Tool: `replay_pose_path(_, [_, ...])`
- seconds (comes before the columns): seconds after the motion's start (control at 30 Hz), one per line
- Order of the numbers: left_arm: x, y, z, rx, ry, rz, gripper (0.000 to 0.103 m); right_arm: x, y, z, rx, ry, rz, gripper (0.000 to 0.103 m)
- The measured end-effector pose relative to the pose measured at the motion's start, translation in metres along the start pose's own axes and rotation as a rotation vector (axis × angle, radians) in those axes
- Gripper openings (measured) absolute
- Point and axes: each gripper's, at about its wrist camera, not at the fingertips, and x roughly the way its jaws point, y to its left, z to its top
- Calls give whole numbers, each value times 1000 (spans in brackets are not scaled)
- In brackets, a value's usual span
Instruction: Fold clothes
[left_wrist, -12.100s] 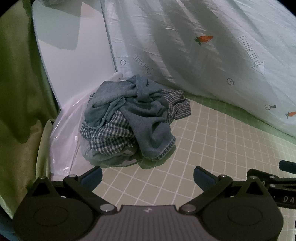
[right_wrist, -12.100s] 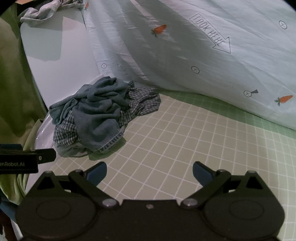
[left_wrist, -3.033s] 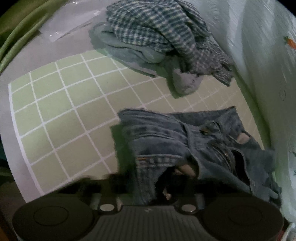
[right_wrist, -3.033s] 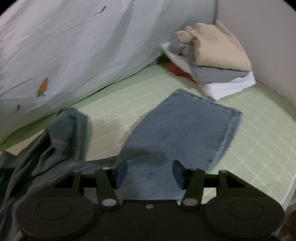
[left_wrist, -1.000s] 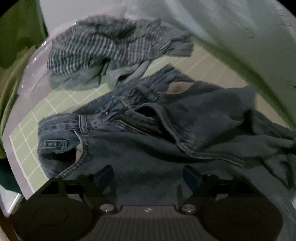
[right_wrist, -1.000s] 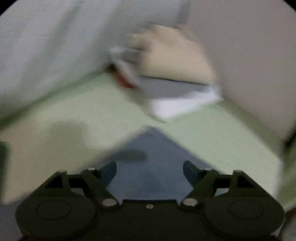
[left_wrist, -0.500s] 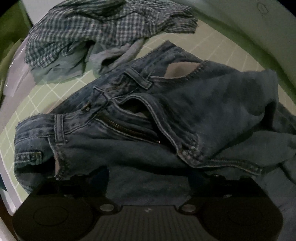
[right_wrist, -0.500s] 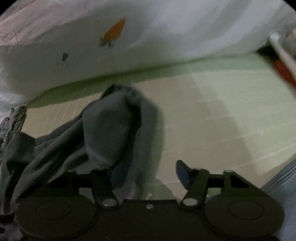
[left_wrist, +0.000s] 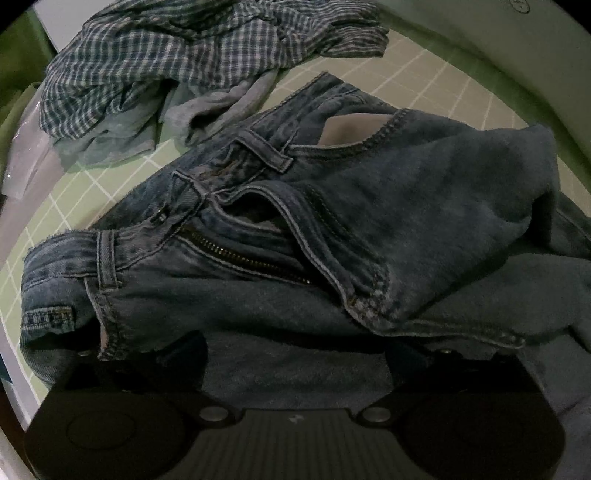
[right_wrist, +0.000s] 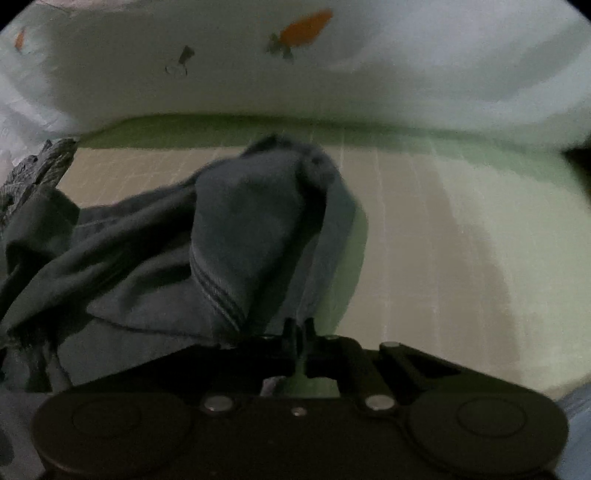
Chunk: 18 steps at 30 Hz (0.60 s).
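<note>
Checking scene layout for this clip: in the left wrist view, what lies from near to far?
Left gripper → jeans → grid mat → plaid shirt.

Dim light, deep foreground shadow — right view soft, fisheye-dark corners.

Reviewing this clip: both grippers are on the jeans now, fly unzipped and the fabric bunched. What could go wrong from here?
1. The right gripper is shut at the edge of a raised fold of the jeans; whether it caught much denim is unclear, so the cloth may slip on a pull.
2. The left gripper is opening over the crumpled jeans, fly gaping, so creases may get folded in.
3. The plaid shirt lies close by and might get dragged along.
</note>
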Motion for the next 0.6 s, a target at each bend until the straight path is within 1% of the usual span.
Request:
replay_pose_path(0.03, [0,0,0,0,-1,0,103,-1,-2,3,-12,-16,-8,2])
replay_pose_path(0.07, [0,0,0,5,-2,3,103,-6,-7,9,-18,-43,-36,2])
replay_pose_path(0.13, [1,-1,0,15,-3,9,103,-16,-21,24,-57,-110,-144,2])
replay_pose_path(0.27, [2,-4,0,31,-2,23,103,-37,-70,59,10,-213,-308,2])
replay_pose_path(0.3, [3,-5,0,32,-2,26,103,-39,-78,63,38,-216,-331,4])
replay_pose_path(0.37, [3,-5,1,27,-3,27,103,-42,-95,67,96,-213,-370,24])
replay_pose_path(0.4, [3,-5,0,27,-3,27,103,-43,-103,70,125,-211,-389,41])
replay_pose_path(0.43, [3,-6,0,27,-4,27,103,-44,-103,63,139,-204,-381,48])
replay_pose_path(0.5, [3,-6,-1,27,-8,29,103,-45,-99,47,162,-186,-354,51])
replay_pose_path(0.6, [3,-6,-1,27,-8,30,103,-36,-85,20,220,-115,-287,60])
